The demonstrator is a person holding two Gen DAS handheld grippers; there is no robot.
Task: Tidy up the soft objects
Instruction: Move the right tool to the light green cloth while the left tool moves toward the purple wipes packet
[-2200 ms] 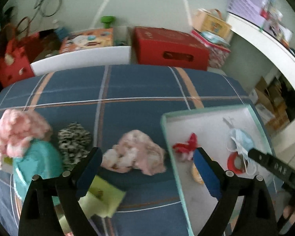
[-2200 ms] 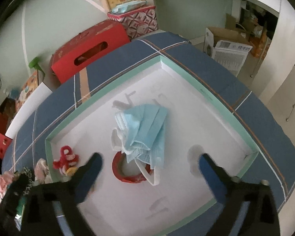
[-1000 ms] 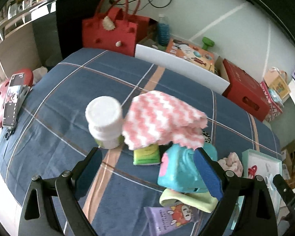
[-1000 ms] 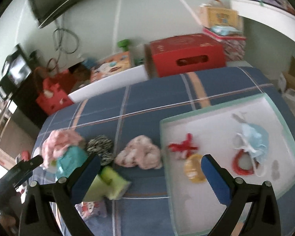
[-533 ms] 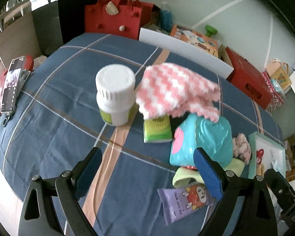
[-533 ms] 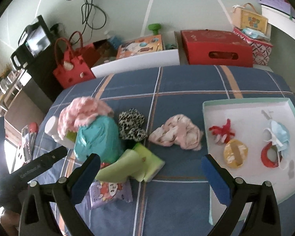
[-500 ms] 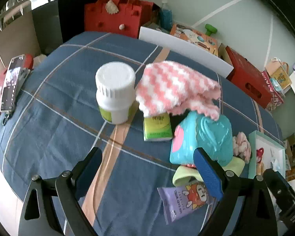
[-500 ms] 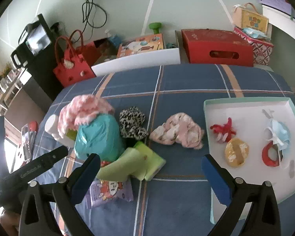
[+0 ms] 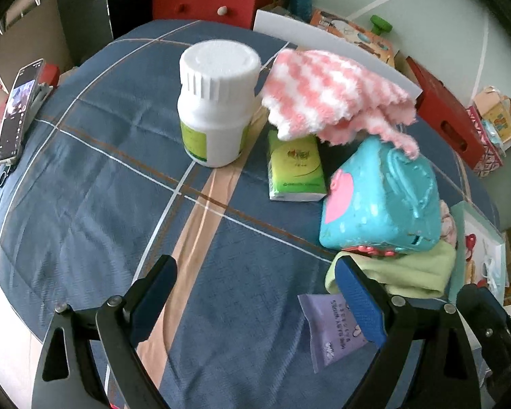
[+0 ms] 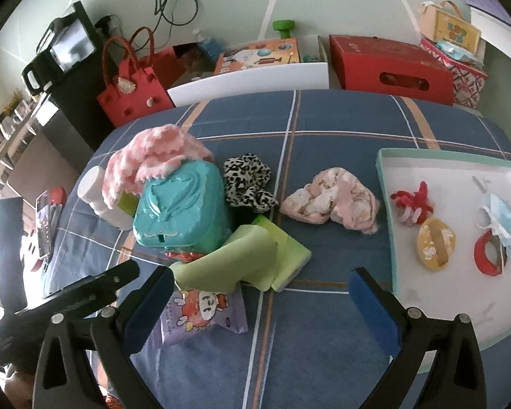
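Blue checked cloth (image 10: pixel 323 119) covers the table, and the soft things lie on it in a loose group. A pink-and-white knitted cloth (image 9: pixel 330 92) is draped over the top of a turquoise box (image 9: pixel 381 204), just beside a white bottle (image 9: pixel 218 102) and a green tissue pack (image 9: pixel 296 167). A light green cloth (image 10: pixel 235 259) lies against the front of the box, and a purple snack packet (image 10: pixel 201 310) is just in front of it. A leopard scrunchie (image 10: pixel 248 184) and a crumpled pale pink cloth (image 10: pixel 334 201) lie between the box and the white tray (image 10: pixel 453 337), where a face mask (image 10: pixel 497 218), a red ring (image 10: pixel 487 255) and a red hair tie (image 10: pixel 412 201) are placed. The left gripper (image 9: pixel 255 289) hangs above the bare cloth with its jaws spread wide and empty. The right gripper (image 10: pixel 262 296) is also wide apart, holding nothing, near the green cloth.
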